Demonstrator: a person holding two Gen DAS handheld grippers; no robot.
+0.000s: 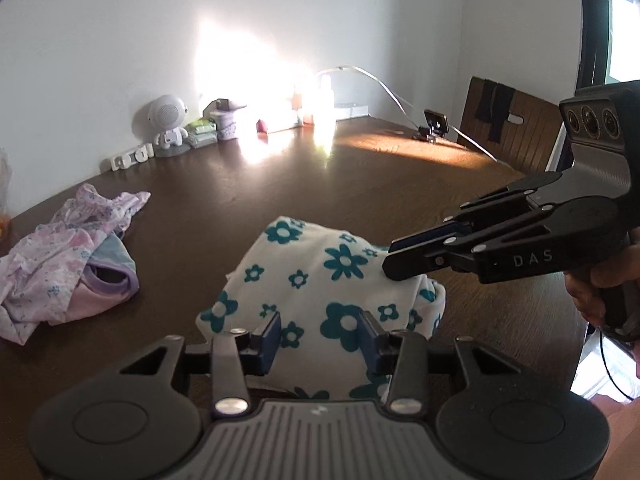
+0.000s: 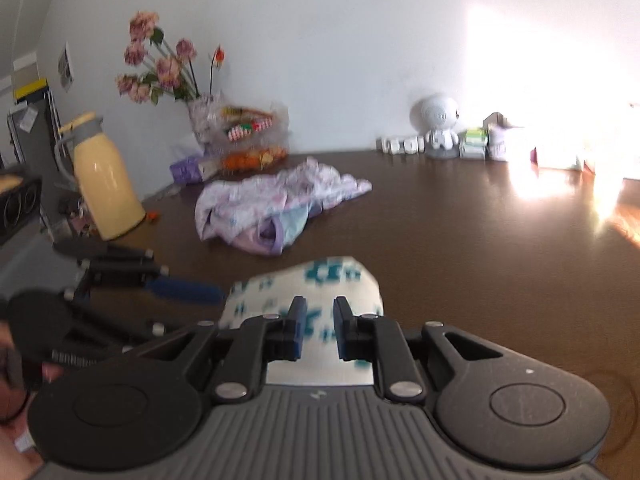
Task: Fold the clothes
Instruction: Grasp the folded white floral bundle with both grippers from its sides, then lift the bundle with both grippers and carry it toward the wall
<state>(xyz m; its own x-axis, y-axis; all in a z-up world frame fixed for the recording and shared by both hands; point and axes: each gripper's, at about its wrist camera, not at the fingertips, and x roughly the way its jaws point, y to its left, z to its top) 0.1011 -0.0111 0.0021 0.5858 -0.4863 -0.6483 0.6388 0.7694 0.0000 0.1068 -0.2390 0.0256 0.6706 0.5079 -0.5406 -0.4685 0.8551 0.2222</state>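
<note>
We hold both grippers over a white garment with teal flowers point(image 1: 320, 280) on the brown table point(image 1: 240, 200). Our left gripper point(image 1: 320, 334) stands parted astride the cloth; whether our right gripper point(image 2: 320, 328), jaws narrowly apart, pinches it, we cannot tell.

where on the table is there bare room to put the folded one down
Bare wood lies beyond the flowered cloth, toward the speaker toy, and to the right of it toward the chair. It is crowded along the wall: bottles and boxes. The pink clothes pile fills the left side, with the flask behind it.
</note>
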